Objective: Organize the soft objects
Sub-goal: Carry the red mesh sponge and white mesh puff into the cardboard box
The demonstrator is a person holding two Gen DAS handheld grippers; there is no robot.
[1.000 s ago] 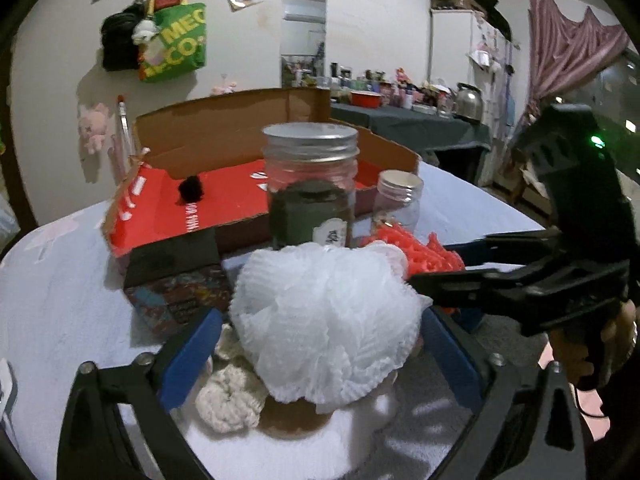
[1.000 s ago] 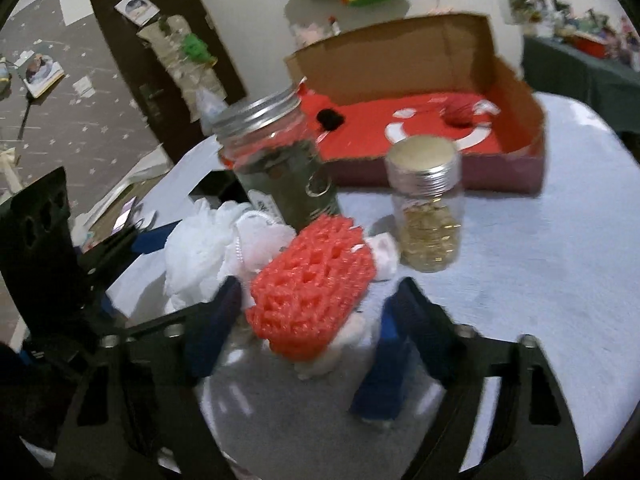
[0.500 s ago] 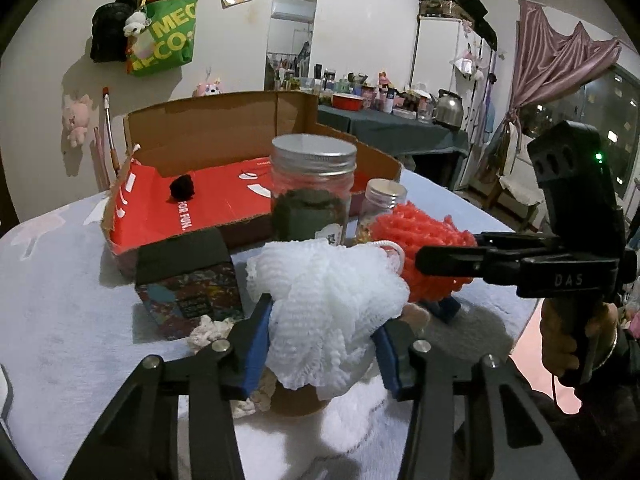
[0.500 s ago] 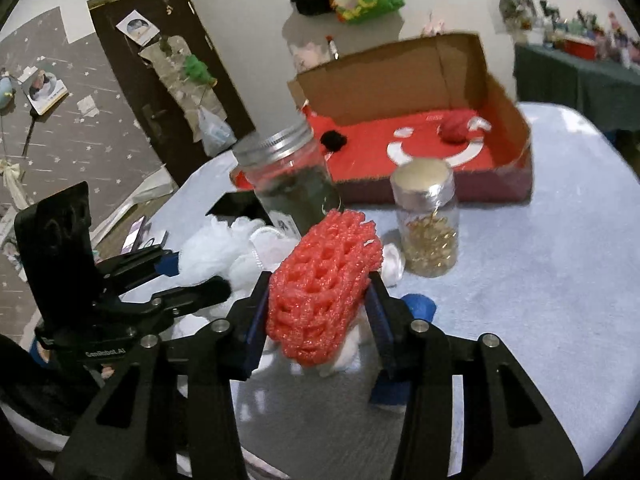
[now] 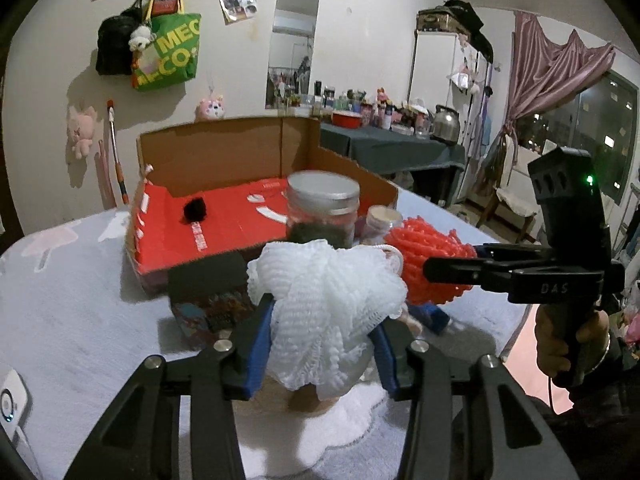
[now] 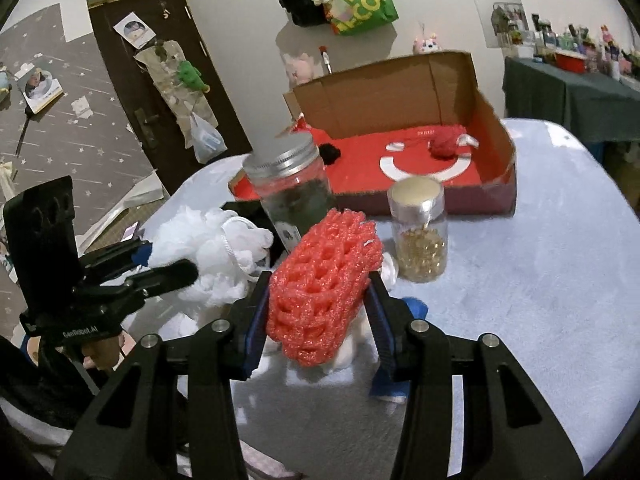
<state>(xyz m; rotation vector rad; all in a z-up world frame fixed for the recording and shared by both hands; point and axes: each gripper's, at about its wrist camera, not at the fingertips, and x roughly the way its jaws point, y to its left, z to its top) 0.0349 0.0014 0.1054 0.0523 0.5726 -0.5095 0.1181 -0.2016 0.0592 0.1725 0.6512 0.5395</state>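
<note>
My left gripper (image 5: 320, 336) is shut on a white mesh bath pouf (image 5: 324, 300) and holds it above the table. My right gripper (image 6: 318, 300) is shut on a red foam net (image 6: 324, 276), also lifted; it shows in the left wrist view (image 5: 428, 264) at the right. The pouf shows in the right wrist view (image 6: 216, 256) at the left. An open cardboard box with a red floor (image 5: 224, 216) stands behind, holding a black pom-pom (image 5: 195, 208) and a red yarn ball (image 6: 444, 146).
A large glass jar (image 6: 292, 196) and a small jar of gold beads (image 6: 420, 236) stand in front of the box. A dark patterned box (image 5: 208, 304) sits left of the pouf. Small white and blue soft bits (image 6: 414, 308) lie on the light table cover (image 6: 540, 280).
Both grippers closed from open onto their objects, the left on the white pouf and the right on the red foam net, and lifted them off the table.
</note>
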